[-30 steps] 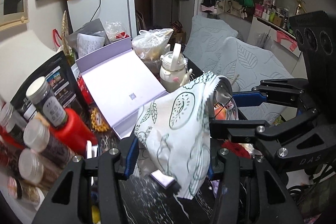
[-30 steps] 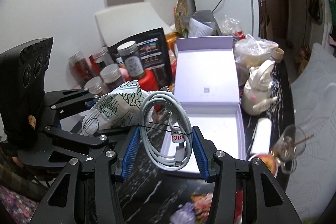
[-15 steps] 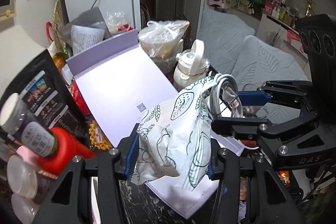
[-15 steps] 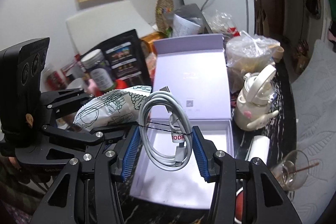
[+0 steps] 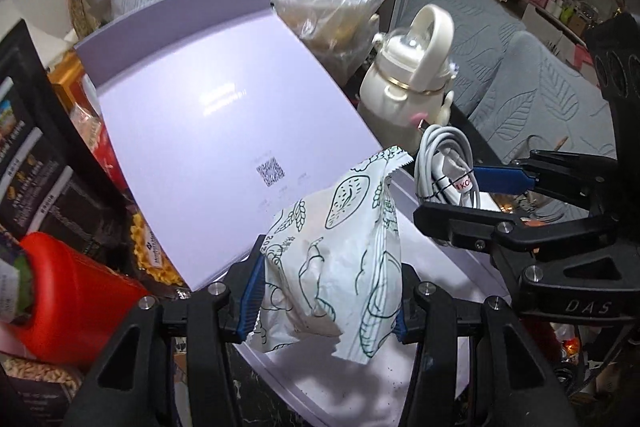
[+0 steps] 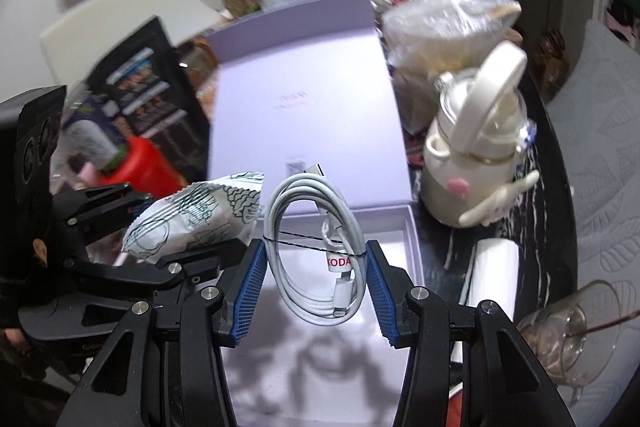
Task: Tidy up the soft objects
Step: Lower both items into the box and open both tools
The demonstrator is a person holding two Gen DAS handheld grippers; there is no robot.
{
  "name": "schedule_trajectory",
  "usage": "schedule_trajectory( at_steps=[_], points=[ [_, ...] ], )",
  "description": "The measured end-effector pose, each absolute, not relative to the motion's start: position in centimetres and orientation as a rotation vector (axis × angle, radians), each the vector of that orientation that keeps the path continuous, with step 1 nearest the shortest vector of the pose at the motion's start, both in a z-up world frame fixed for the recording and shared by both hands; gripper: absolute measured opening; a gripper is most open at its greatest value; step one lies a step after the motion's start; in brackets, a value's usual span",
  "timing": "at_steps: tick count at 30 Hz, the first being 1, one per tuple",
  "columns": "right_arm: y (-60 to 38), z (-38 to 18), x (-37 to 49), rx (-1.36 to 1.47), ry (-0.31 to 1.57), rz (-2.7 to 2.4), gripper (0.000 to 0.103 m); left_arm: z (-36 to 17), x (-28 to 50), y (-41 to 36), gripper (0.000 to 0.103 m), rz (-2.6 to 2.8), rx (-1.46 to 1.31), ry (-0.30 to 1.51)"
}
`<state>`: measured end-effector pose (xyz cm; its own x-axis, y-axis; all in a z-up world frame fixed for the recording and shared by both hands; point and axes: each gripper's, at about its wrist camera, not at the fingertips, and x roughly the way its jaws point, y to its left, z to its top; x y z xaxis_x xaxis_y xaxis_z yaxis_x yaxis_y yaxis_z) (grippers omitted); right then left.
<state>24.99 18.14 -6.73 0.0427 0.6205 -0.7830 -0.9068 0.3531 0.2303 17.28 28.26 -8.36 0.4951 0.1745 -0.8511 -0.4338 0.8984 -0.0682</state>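
right gripper (image 6: 315, 281) clamping coiled white cable (image 6: 316, 255), above open lilac box (image 6: 414, 239)

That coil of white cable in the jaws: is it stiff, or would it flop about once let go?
The white cable would probably keep its loop shape, since a thin black tie binds the coil. It looks light, hanging between the right gripper pads without sagging much. Dropped into the lavender box, it would likely land flat rather than roll.

Soft white snack packet (image 5: 340, 267) w/ dark-green line drawings of leaves & bread. Coiled white cable (image 6: 316, 251), black tie, white label w/ red letters. Open pale-lilac cardboard box (image 5: 208, 131), small black QR code on lid. Blue ribbed pads (image 6: 248, 291) on black grippers. Cream lidded bottle (image 6: 476, 155) w/ pink spot. Red plastic jar (image 5: 76, 299).
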Motion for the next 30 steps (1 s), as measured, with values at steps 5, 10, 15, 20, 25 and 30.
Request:
schedule_trajectory(
  at_steps=[5,10,15,20,25,30],
  points=[
    [19.0,-9.0,26.4,-0.371,1.002,1.160,0.049,-11.0,18.2,28.7,0.050,0.375,-0.309,1.042],
    [19.7,-11.4,27.0,-0.396,1.036,1.105,0.049,-13.8,18.8,28.9,0.050,0.379,-0.314,1.102],
    [20.3,-12.9,26.7,-0.437,1.042,1.084,0.049,-16.1,19.2,29.0,0.050,0.380,-0.335,1.160],
    [20.6,-14.3,26.6,-0.452,1.070,1.067,0.049,-17.1,19.1,28.9,0.050,0.398,-0.356,1.185],
    [21.0,-15.5,26.5,-0.473,1.103,1.055,0.050,-17.4,19.7,29.0,0.050,0.438,-0.349,1.220],
    [20.9,-15.9,27.0,-0.478,1.120,1.016,0.050,-18.4,20.3,29.5,0.050,0.464,-0.376,1.276]
  ],
)
